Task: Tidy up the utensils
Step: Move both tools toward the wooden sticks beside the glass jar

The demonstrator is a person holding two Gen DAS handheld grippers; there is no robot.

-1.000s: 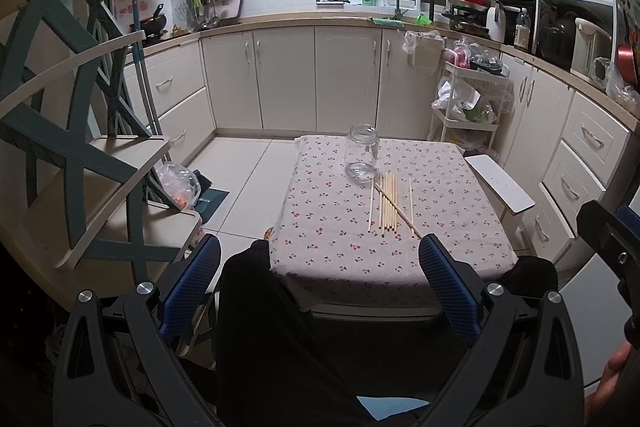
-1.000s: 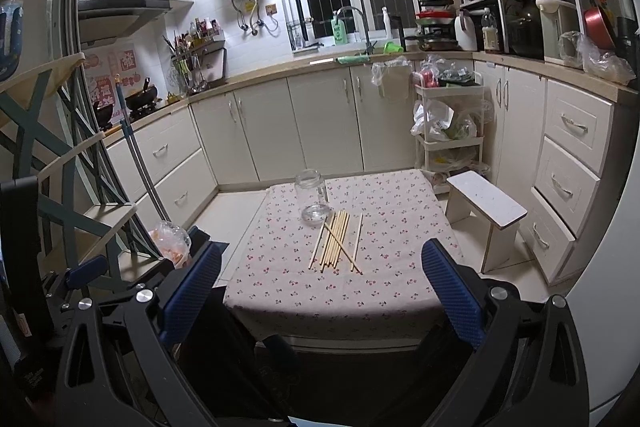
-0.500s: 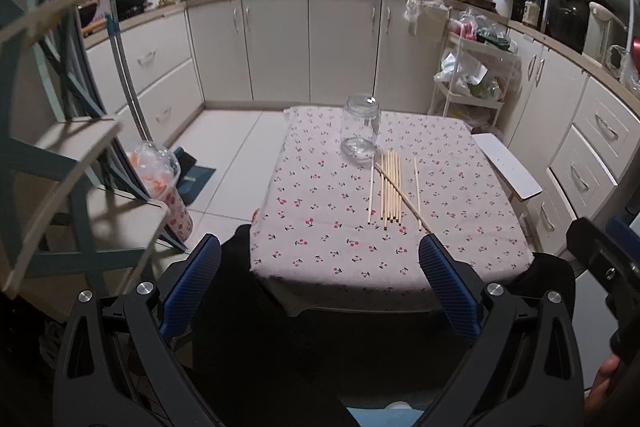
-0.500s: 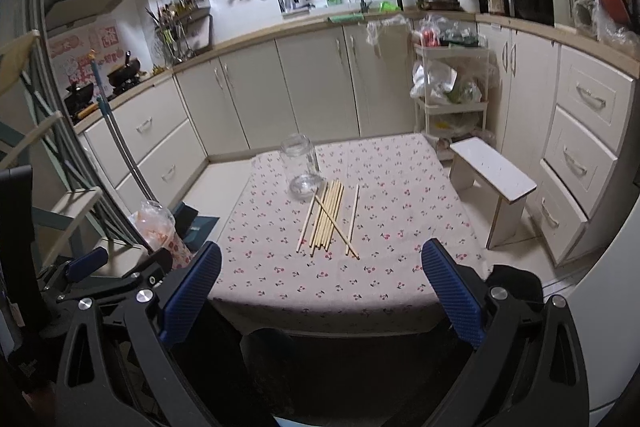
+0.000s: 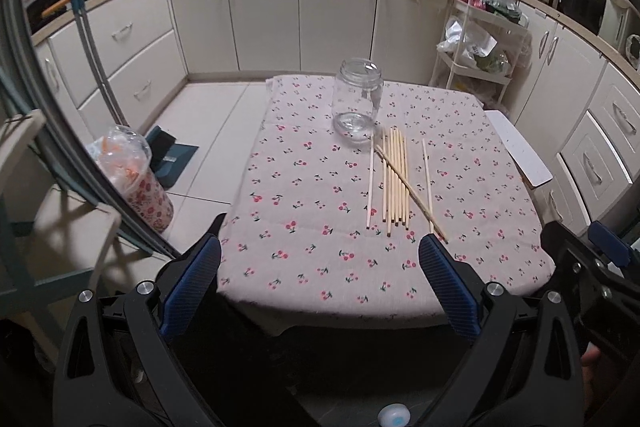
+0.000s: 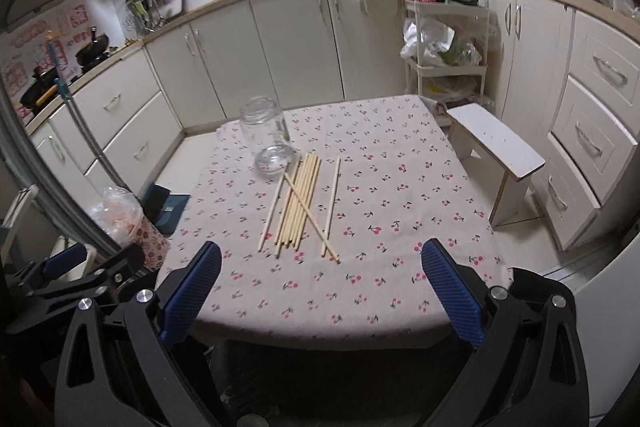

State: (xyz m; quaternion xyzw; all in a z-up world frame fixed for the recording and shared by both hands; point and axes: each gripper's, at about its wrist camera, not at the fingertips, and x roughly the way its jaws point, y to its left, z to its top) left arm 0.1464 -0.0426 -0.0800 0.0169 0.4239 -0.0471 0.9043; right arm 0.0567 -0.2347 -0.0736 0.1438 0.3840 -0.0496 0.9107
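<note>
Wooden chopsticks [image 5: 394,179] [image 6: 301,201] lie bundled on a cherry-print tablecloth [image 5: 320,227] [image 6: 400,211], one stick crossing the rest, their far ends just beside an upright, empty glass jar [image 5: 357,99] [image 6: 267,135]. The left gripper [image 5: 320,265] and right gripper [image 6: 320,267] hover at the cloth's near edge, jaws spread wide, holding nothing.
</note>
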